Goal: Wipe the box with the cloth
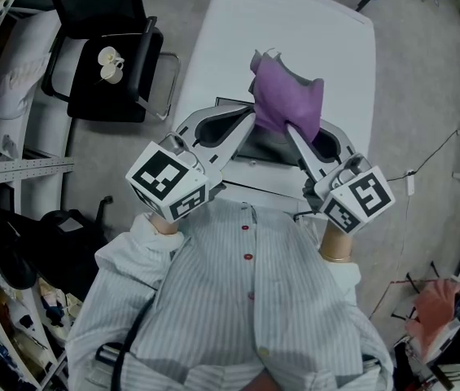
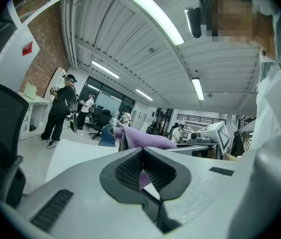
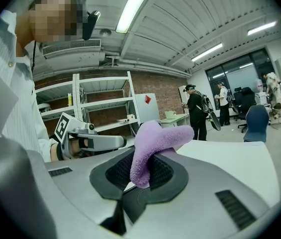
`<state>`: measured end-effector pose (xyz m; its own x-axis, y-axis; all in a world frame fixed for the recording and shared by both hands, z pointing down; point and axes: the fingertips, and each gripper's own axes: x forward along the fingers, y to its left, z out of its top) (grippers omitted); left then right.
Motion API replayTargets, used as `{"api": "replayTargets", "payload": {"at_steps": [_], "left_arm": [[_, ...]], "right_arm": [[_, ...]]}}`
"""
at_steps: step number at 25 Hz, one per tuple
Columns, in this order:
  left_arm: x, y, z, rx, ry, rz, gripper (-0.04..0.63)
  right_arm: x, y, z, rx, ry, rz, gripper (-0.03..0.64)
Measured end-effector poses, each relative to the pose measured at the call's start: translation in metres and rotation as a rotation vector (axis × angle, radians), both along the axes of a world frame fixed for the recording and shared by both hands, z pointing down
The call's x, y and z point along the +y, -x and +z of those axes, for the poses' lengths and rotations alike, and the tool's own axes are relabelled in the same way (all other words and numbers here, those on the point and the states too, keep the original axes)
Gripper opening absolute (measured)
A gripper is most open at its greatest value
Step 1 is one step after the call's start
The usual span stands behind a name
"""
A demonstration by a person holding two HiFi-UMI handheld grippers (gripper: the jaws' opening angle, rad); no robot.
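A purple cloth (image 1: pixel 288 94) hangs in the air between both grippers, over the white table (image 1: pixel 311 39). My left gripper (image 1: pixel 251 120) is shut, with a corner of the cloth (image 2: pixel 140 176) showing between its pads. My right gripper (image 1: pixel 289 129) is shut on the cloth (image 3: pixel 152 143), which folds up and over its jaws. Below the two tips lies the box (image 1: pixel 264 147), flat on the table's near end and mostly hidden by the grippers. The right gripper (image 2: pixel 205 133) shows in the left gripper view, and the left gripper (image 3: pixel 95 142) in the right gripper view.
A black chair (image 1: pixel 107 51) with a small white object (image 1: pixel 110 63) on its seat stands left of the table. Shelving (image 1: pixel 2 137) and dark bags (image 1: pixel 26 243) fill the far left. Cables and red fabric (image 1: pixel 433 304) lie at the right. People (image 2: pixel 60 108) stand far off.
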<state>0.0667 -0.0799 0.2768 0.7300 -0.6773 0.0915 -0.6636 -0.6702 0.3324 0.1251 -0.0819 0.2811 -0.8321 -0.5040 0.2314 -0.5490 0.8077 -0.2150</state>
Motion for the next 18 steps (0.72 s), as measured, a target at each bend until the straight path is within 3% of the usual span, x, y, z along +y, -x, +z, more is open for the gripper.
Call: {"api": "replayTargets", "payload": {"at_steps": [11,18], "left_arm": [[-0.0020,0.0075,-0.0034,-0.014,-0.011,0.000,0.009],[0.0012,0.0035,-0.0084,-0.081,-0.057,0.062,0.009]], "right_arm": [[-0.0005,-0.0007,0.0001,0.006,0.003,-0.012,0.049],[0.0003,-0.0014,-0.0018,0.011,0.004,-0.017,0.049]]}}
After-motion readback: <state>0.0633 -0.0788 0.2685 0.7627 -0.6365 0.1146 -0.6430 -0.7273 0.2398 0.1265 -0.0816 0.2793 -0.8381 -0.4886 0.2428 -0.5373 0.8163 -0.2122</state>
